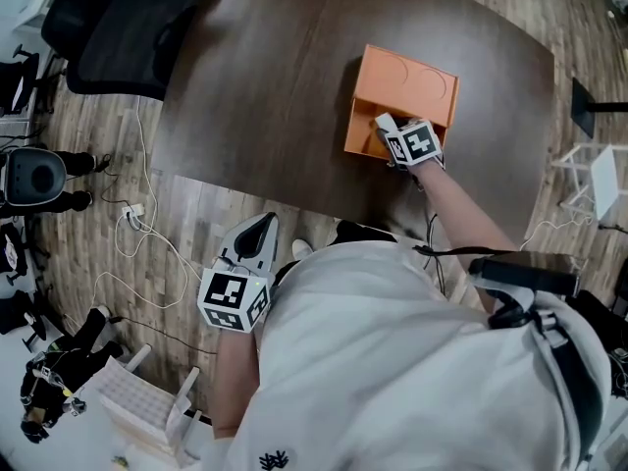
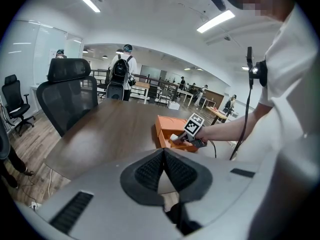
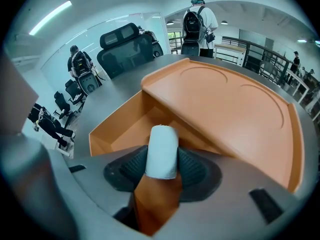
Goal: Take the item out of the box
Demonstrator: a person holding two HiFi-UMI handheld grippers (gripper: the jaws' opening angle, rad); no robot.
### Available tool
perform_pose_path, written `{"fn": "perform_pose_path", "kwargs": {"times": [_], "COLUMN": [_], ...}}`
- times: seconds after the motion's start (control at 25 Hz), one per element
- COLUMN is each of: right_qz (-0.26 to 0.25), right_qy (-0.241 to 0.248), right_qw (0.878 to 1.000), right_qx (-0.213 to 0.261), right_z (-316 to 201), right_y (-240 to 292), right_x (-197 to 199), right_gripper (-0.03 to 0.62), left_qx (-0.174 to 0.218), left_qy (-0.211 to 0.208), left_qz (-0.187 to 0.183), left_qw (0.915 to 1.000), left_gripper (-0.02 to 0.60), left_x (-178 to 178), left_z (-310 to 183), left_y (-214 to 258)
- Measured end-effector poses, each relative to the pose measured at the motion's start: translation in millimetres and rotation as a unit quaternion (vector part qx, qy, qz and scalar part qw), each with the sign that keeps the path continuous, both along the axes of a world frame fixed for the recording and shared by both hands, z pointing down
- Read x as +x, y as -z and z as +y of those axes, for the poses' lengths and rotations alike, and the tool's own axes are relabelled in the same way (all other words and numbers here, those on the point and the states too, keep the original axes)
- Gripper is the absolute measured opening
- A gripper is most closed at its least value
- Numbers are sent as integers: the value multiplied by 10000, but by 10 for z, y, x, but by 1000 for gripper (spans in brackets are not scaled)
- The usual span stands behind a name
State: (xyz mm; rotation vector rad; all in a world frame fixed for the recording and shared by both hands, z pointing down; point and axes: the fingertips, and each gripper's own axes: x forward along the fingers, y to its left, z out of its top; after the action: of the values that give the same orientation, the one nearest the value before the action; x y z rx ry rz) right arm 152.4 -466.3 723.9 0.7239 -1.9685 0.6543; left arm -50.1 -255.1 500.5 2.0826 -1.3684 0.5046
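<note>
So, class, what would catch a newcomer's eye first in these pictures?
The bright orange box stands open on the dark table, right of centre in the head view. Inside it, the right gripper has its fingers closed on a white roll; the left gripper hangs shut beside the person.

Head view steeply down on counter (image 1: 275, 86); left gripper view across it from afar; right close over shared box (image 3: 225, 114).

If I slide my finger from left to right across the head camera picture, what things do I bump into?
Black chair → left claw → orange box → white stand at the right edge.
</note>
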Motion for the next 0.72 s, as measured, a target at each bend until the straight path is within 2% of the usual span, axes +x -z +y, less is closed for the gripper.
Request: {"fn": "perform_pose_path", "kwargs": {"times": [0.72], "right_qz": [119], "right_qy": [183], "right_qw": [9992], "right_qx": [338], "right_z": [188], "right_y": [389], "right_x": [-81], "right_gripper": [175], "left_qx": [231], "left_qy": [-3], "left_qz": [89], "left_qw": [9997], "left_gripper": [11], "left_x": [-263], "left_z": [419], "left_y": [144]}}
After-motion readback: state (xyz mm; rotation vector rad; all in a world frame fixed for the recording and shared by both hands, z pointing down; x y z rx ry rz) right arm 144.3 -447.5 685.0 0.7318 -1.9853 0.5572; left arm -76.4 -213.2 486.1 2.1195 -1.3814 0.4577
